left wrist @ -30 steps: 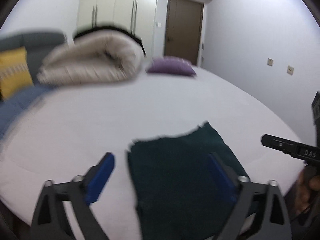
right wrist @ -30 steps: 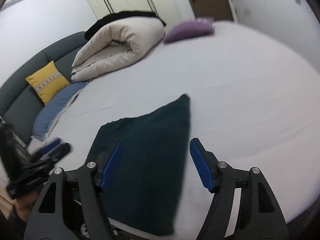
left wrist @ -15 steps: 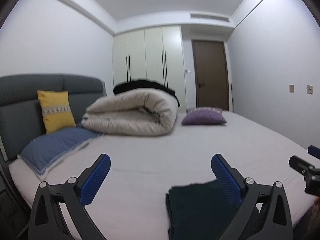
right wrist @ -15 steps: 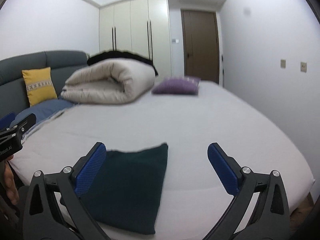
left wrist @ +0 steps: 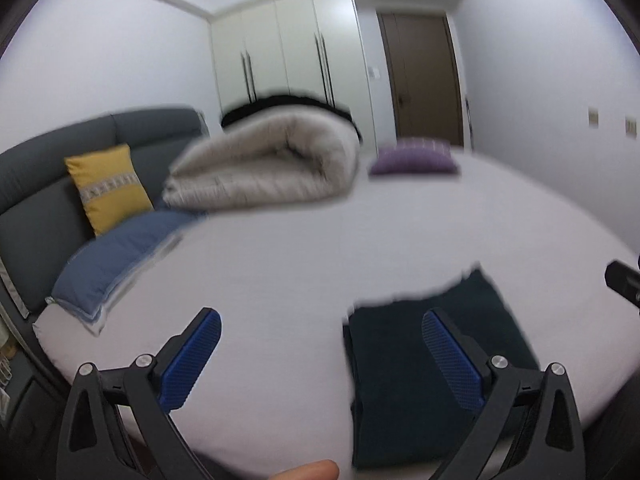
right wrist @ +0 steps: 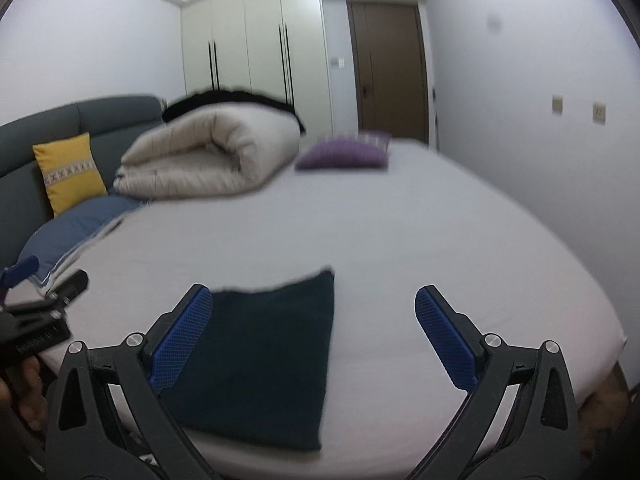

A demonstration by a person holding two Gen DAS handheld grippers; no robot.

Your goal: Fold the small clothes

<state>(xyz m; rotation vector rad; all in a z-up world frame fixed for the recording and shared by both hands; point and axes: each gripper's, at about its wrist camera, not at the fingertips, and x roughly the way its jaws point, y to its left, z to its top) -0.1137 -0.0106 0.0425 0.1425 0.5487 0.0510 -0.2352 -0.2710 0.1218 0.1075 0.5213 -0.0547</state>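
A dark green garment [right wrist: 264,356] lies folded flat near the front edge of the white bed [right wrist: 400,240]. In the left wrist view the same garment [left wrist: 404,376] lies low on the right, partly behind my right-hand finger. My left gripper [left wrist: 320,352] hovers above the sheet to the garment's left, wide open and holding nothing. My right gripper [right wrist: 314,330] hangs above the garment's right half, also wide open and holding nothing. The left gripper's body [right wrist: 44,320] shows at the left edge of the right wrist view. Both views are blurred.
A rolled beige duvet [right wrist: 208,160] and a purple cushion [right wrist: 344,154] lie at the far end of the bed. A blue pillow [left wrist: 116,256] and a yellow cushion [left wrist: 106,186] rest against the grey headboard [left wrist: 32,184] on the left. A fingertip [left wrist: 308,471] shows at the bottom.
Both grippers have lifted back off the green garment, which stays folded on the sheet. The right gripper's jaws stand wider than a second ago. The left view tilted up, then down.
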